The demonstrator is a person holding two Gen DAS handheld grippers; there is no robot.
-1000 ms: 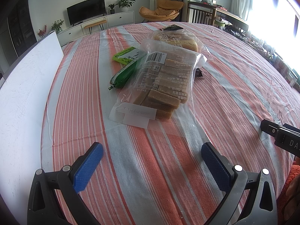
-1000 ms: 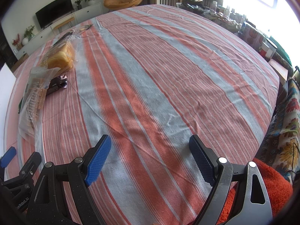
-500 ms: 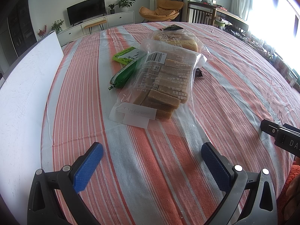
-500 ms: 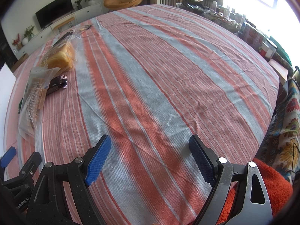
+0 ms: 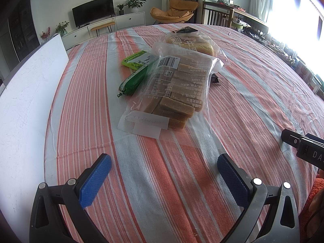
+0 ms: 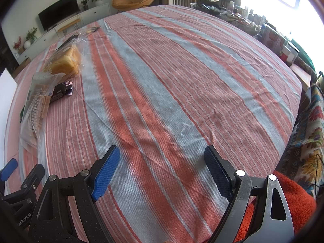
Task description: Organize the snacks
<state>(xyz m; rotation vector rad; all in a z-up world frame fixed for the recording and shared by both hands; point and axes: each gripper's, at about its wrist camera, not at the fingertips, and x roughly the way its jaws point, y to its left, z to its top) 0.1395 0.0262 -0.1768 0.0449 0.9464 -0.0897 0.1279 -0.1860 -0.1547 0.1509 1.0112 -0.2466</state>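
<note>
Snacks lie unsorted: clear crinkly plastic bag of brown cake bars [image 5: 172,93] straight ahead of left gripper [image 5: 162,174], jaws spread, empty. Right gripper [image 6: 162,172] likewise released. Bag likely light, slippery, contents crumbly; grip near sealed edge.

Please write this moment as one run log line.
left tongs: open, empty | right tongs: open, empty | cake bag, bread, green packs: untouched on cloth

Left gripper [image 5: 164,172]: bare striped cloth [image 5: 182,182] between fingers; clear biscuit bag [image 5: 172,93] ahead; white board [image 5: 26,101] beyond left finger. Right gripper [image 6: 162,170]: open cloth ahead, snacks far left.
</note>
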